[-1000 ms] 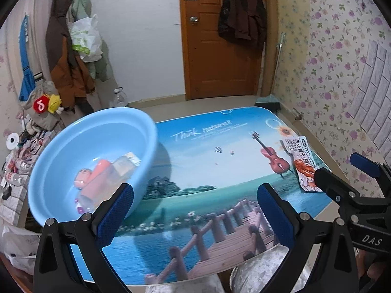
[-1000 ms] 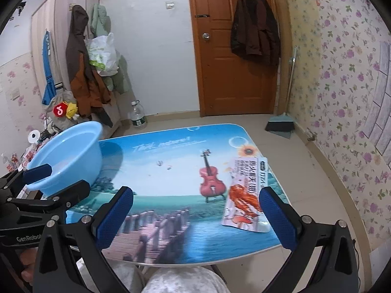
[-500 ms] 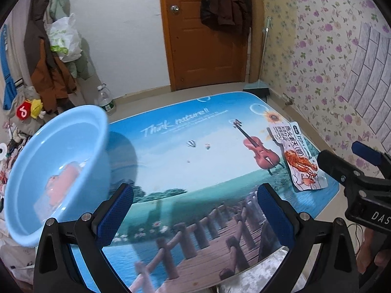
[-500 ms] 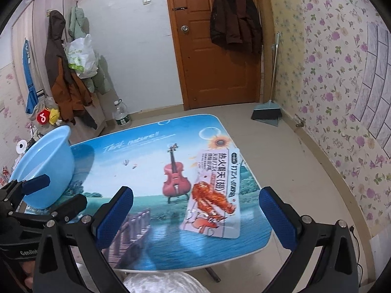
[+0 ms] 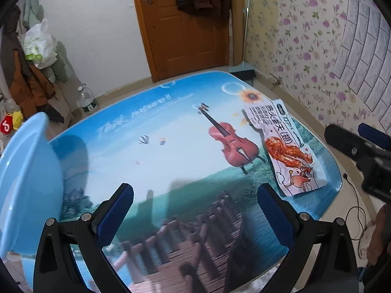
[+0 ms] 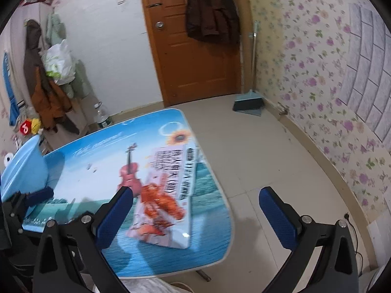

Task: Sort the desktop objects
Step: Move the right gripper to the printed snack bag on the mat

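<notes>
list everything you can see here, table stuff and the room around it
snack packet: 1, white with red print, flat on the table's right side
basin: 1, light blue, left edge of the table
table: 1, blue scenic print with a violin, centre
door: 1, orange-brown wood, back wall
dark jacket: 1, brown, hanging on the door
broom: 1, teal head, beside the door
water bottle: 1, clear, on the floor by the back wall
hanging clothes and plastic bag: several, brown, green, white, left wall
left gripper: 1, black with blue pads, open, over the table
right gripper: 1, black with blue pads, open, above the packet
</notes>
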Motion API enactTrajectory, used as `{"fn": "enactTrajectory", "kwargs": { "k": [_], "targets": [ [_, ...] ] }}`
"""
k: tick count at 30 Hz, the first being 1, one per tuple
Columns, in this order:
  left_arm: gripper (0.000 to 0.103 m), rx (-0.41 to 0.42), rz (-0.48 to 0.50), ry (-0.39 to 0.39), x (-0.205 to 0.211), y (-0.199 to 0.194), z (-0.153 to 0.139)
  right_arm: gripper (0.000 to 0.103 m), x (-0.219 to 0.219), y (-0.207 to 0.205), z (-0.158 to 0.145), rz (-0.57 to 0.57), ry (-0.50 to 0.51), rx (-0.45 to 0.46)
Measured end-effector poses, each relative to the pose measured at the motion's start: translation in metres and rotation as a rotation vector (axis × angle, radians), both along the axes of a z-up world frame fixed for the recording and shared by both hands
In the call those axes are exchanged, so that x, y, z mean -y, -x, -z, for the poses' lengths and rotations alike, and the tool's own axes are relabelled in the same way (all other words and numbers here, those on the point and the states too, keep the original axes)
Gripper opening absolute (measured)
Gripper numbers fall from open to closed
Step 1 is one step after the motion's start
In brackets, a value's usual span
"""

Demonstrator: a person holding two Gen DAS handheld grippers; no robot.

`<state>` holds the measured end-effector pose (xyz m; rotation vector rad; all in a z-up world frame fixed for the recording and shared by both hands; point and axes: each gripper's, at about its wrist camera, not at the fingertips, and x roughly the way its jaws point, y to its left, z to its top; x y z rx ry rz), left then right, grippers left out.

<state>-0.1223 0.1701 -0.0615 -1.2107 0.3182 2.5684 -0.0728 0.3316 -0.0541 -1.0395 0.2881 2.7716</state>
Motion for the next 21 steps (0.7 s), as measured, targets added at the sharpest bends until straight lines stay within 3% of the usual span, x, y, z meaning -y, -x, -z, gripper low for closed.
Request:
{"fn": "enactTrajectory", "kwargs": {
  "k": [21],
  "targets": [
    [0.103,0.026,0.085,0.077,-0.064,0.011,0.021,0.103,-0.055,0.0,0.025,0.063,0.034,0.028]
  ]
}}
